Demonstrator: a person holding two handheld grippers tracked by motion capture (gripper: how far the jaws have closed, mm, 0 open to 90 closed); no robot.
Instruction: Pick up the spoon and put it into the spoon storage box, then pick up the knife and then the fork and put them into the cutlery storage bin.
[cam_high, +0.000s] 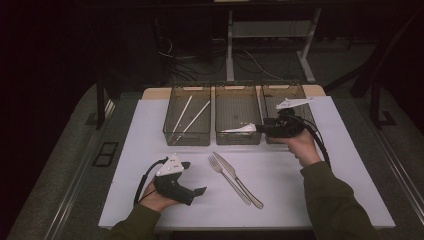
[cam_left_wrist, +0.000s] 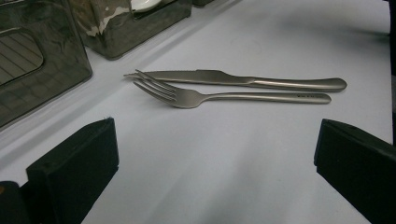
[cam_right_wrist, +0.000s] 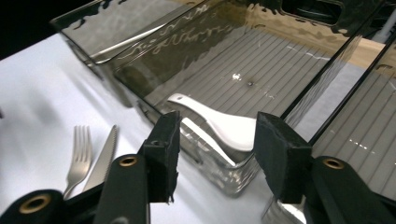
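Left gripper (cam_high: 201, 190): jaws spread, empty, low on white worktop (cam_high: 150, 130).
Silver metal fork (cam_high: 227, 178) and silver metal knife (cam_high: 238, 179) lie side by side at its 2 o'clock, long axes 11-to-5, handles toward person.
Left hand nearer.
Right gripper (cam_right_wrist: 215, 140): jaws spread, empty, at rim of middle smoky clear plastic bin (cam_high: 237, 137) holding white ceramic spoon (cam_right_wrist: 219, 123).

A steel fork (cam_high: 220, 168) and steel table knife (cam_high: 235, 176) lie side by side, touching, on the white tabletop (cam_high: 310, 190), handles toward the person, tips toward three smoky clear plastic bins. The left bin (cam_high: 187, 116) holds two pale chopsticks (cam_high: 192, 114) lying lengthwise. The middle bin (cam_high: 237, 115) holds a white ceramic soup spoon (cam_right_wrist: 224, 125) resting at its near wall. The right bin (cam_high: 285, 95) stands beside it.
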